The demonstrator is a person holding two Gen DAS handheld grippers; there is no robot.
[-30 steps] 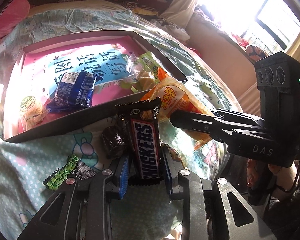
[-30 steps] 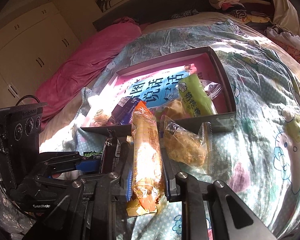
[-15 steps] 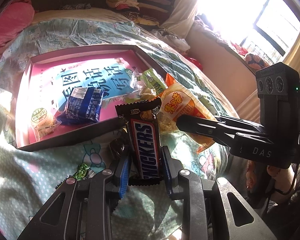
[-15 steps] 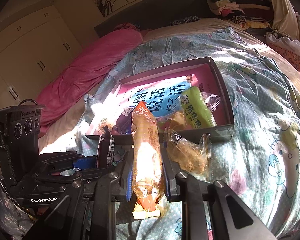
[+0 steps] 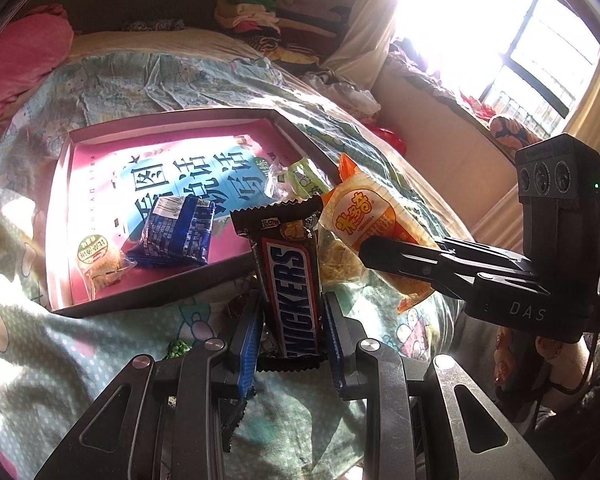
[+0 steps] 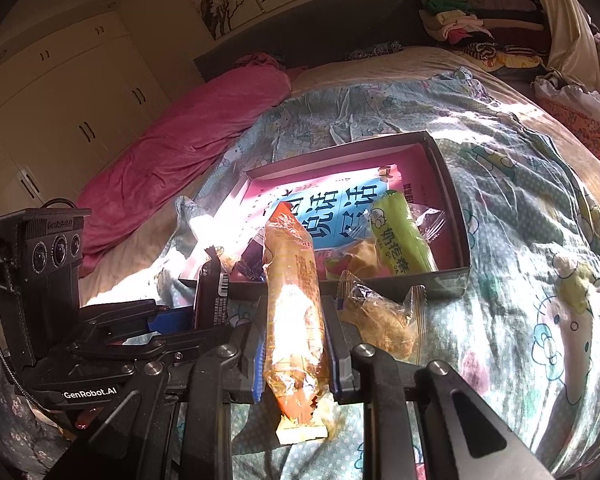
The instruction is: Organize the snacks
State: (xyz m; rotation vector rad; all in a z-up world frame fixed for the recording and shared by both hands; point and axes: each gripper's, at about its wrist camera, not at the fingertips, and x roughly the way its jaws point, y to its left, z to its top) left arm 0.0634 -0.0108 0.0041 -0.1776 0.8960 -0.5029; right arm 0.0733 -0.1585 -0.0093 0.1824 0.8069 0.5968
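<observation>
My left gripper point(image 5: 291, 300) is shut on a brown Snickers bar point(image 5: 288, 272), which stands upright between the blue pads, just short of the box. The shallow dark box point(image 5: 160, 296) with a pink and blue printed floor lies on the bed. In it are a blue packet point(image 5: 176, 232), a small cake pack point(image 5: 100, 260) and a green pack point(image 6: 400, 240). My right gripper point(image 6: 294, 320) is shut on a long orange snack pack point(image 6: 292, 292), held above the bed near the box's front wall point(image 6: 448, 280). A clear pack of yellow snack point(image 6: 380, 316) lies on the bed beside it.
A small green-pea packet point(image 5: 178, 347) lies on the patterned bedcover under my left gripper. A pink blanket point(image 6: 180, 140) runs along the left of the bed. Folded clothes point(image 6: 468, 28) are piled at the head, and a bright window point(image 5: 520, 60) is on the right.
Both wrist views have tilted up a little, so the box sits lower in frame. A dark wrapped sweet next to the Snickers has gone behind my left fingers. Both grips are unchanged.
</observation>
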